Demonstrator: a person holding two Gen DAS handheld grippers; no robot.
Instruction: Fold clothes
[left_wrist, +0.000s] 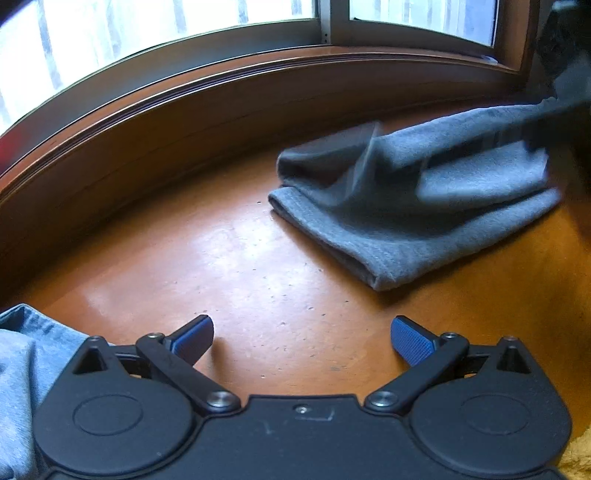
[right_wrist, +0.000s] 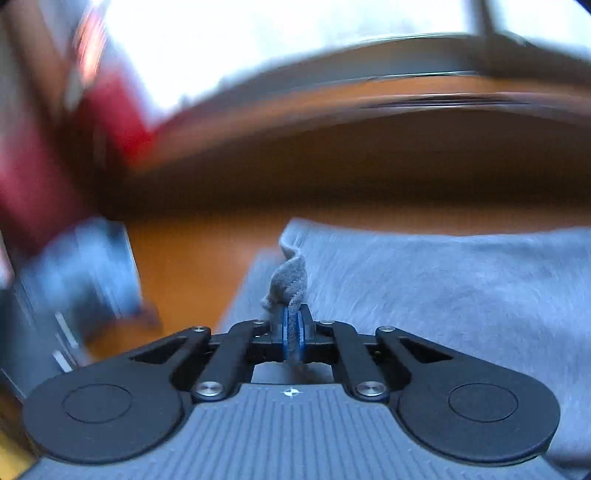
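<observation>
Right gripper (right_wrist: 294, 334) has its jaws pinched tight on a bunched edge of the grey garment (right_wrist: 424, 280); a twisted tuft of fleece stands up out of the blue pads (right_wrist: 284, 334). Left gripper (left_wrist: 302, 341) jaws stand wide with nothing between them, hovering over bare desk (left_wrist: 236, 266) well apart from the cloth. The garment lies on the far right of the desk in the left view, already doubled over, with a raised flap leading up toward a dark blurred shape at the top right, probably the right gripper, though the smear makes that uncertain. To do this fold well, I'd carry the pinched edge low and straight across so the layer lays flat instead of rolling, line it up with the hemmed lower edge (left_wrist: 332, 240), then release only once the cloth is resting. The left gripper could pin the near corner to stop the pile sliding on the slick surface. Fabric is soft, matte, brushed fleece, thick enough to hold rounded folds, with a stitched hem band. The desk is glossy orange-brown wood, smooth, speckled with lint. A wooden window sill (left_wrist: 221, 96) curves behind. Paler blue-grey cloth (left_wrist: 22, 369) sits at the left gripper's near left.
</observation>
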